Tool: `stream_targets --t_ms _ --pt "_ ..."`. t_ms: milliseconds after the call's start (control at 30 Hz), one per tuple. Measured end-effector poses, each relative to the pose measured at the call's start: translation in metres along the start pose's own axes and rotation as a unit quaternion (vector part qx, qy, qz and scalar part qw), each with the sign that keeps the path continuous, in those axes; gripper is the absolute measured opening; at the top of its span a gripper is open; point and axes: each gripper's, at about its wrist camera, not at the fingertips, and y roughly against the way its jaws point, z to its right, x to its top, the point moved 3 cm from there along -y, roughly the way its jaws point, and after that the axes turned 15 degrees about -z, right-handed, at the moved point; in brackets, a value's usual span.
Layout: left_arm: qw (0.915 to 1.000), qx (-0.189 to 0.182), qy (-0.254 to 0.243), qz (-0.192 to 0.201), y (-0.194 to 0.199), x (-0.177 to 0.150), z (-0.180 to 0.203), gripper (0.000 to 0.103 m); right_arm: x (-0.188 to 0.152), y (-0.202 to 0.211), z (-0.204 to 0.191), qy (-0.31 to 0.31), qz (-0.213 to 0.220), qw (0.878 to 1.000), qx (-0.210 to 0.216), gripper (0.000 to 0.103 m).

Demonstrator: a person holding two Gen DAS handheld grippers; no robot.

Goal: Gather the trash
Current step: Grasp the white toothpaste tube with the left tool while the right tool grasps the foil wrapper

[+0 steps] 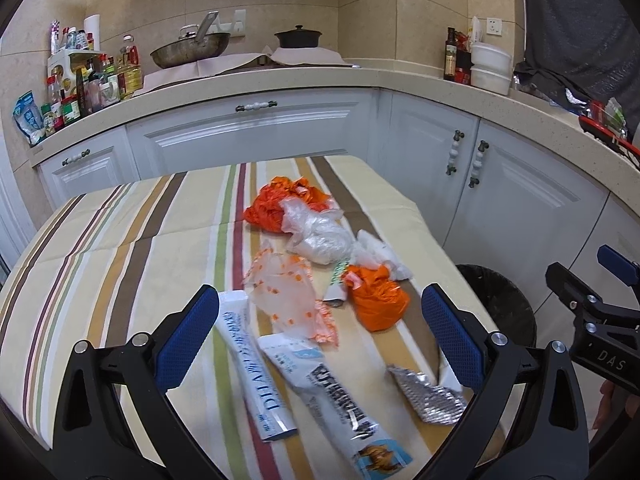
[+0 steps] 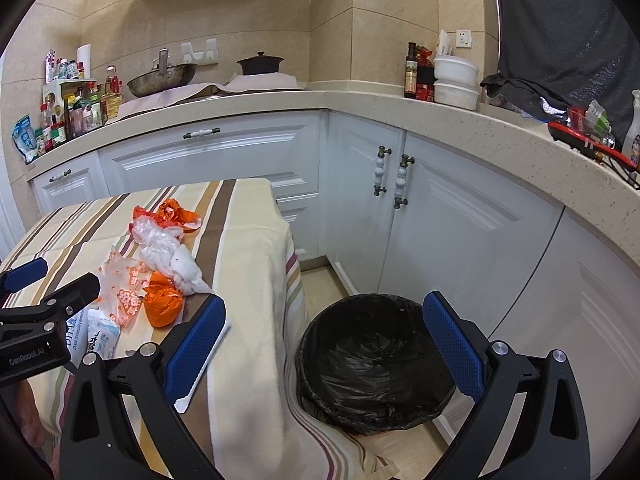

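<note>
Trash lies on a striped tablecloth (image 1: 120, 240): orange bags (image 1: 378, 300), a clear bag (image 1: 320, 236), a dotted wrapper (image 1: 288, 292), two white tube packs (image 1: 256, 368), a foil wrapper (image 1: 424, 392). My left gripper (image 1: 320, 336) is open and empty, hovering over the near packs. My right gripper (image 2: 324, 344) is open and empty, above the table's right edge and a black-lined bin (image 2: 376, 364) on the floor. The bin (image 1: 500, 300) and the right gripper's body show at the right in the left wrist view. A white strip (image 2: 208, 360) lies by the right gripper's left finger.
White cabinets (image 2: 460, 220) and an L-shaped counter (image 1: 280, 84) surround the table. The counter holds bottles (image 1: 80, 88), a wok (image 1: 188, 50), a black pot (image 1: 298, 36), white bowls (image 1: 490, 66) and a red tray (image 2: 588, 140).
</note>
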Motion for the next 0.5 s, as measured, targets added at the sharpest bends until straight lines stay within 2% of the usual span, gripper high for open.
stream_targets --t_ms 133,300,500 --pt "0.9998 0.011 0.017 -0.009 -0.002 -0.005 -0.02 0.099 -0.006 -0.004 -0.011 0.006 -0.013 1.0 0.027 0.096" --pt "0.9991 0.021 0.03 -0.02 -0.003 -0.013 -0.04 0.099 -0.015 -0.008 -0.03 0.04 -0.02 0.998 0.032 0.096" --pt "0.9987 0.026 0.035 -0.027 0.0 -0.023 -0.051 0.098 -0.027 -0.006 -0.055 0.073 -0.022 0.994 0.074 0.096"
